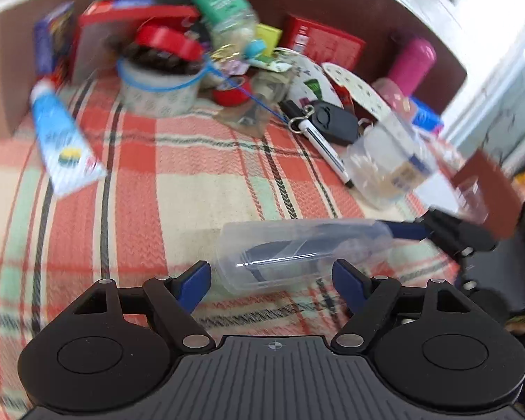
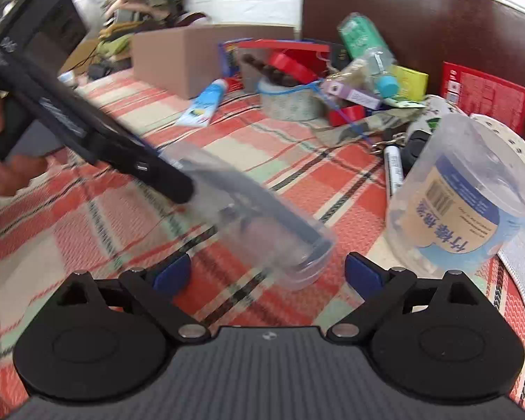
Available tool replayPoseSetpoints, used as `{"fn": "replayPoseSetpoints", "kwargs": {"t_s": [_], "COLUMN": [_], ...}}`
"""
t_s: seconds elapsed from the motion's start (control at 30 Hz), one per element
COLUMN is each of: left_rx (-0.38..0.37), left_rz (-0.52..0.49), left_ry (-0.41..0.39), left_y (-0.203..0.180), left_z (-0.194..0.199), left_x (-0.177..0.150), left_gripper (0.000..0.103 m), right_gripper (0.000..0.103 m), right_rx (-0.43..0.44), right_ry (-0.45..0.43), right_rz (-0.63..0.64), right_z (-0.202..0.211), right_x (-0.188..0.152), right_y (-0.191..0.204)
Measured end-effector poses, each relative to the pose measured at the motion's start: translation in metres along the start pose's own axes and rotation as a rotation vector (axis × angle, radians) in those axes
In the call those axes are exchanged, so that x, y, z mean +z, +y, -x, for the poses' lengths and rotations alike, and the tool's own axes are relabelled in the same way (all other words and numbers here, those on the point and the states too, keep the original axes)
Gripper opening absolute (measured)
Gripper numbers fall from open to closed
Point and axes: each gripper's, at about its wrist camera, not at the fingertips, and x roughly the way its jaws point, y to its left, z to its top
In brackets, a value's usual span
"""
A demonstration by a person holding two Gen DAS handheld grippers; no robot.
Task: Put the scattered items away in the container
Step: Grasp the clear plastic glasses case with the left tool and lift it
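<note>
Now both tongs tip downward, wide open, holding nothing: left tongs (image 1: pixel 272 278) around a clear case (image 1: pixel 297 252), right tongs (image 2: pixel 267 273) near its end, tub (image 2: pixel 462 203) at 2 o'clock.

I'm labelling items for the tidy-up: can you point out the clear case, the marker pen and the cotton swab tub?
clear case (image 1: pixel 297 252): left wrist view, middle of its clear lid.
marker pen (image 1: pixel 323 145): left wrist view, white barrel.
cotton swab tub (image 2: pixel 462 203): right wrist view, blue label on its side.

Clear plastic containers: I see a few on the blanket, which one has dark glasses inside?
The long clear case lying on its side, nearest the left hand-held gripper. The round tub carries a blue label instead.
</note>
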Motion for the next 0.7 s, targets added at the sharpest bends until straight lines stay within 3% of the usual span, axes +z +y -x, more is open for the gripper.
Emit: {"fn": "replayPoseSetpoints", "kwargs": {"t_s": [0.17,0.3,0.37,0.5,0.53,0.57,0.63,0.7], "left_rx": [0.012,0.126,0.172,0.223,0.236,0.25,0.267,0.266], "left_rz": [0.171,0.143,0.141,0.157,0.158,0.16,0.152,0.135], "left_ry": [0.001,0.014,0.027,0.025,0.023,0.023,0.025,0.029], "left_y": [0.014,0.003,-0.001,-0.005,-0.005,-0.005,-0.008,-0.012], "left_z": [-0.004,-0.006,-0.006,-0.004,-0.005,-0.007,-0.008,-0.008], "left_x": [0.01,0.015,0.016,0.015,0.015,0.015,0.015,0.014], "left_gripper": [0.086,0.086,0.084,0.079,0.072,0.071,0.068,0.067], "right_gripper": [0.093,0.078,0.076,0.075,0.074,0.073,0.059,0.059], "right_rx": [-0.015,0.041,0.06,0.008,-0.012,-0.026,-0.04,-0.045], "right_ry": [-0.022,-0.012,-0.019,-0.007,-0.001,0.002,0.004,0.014], "right_rz": [-0.018,0.053,0.075,0.072,0.075,0.076,0.068,0.051], "right_z": [-0.005,0.001,0.004,-0.001,-0.003,-0.005,-0.005,-0.003], "right_x": [0.005,0.004,0.003,0.006,0.006,0.006,0.008,0.007], "right_y": [0.006,0.034,0.046,0.062,0.066,0.069,0.072,0.073]}}
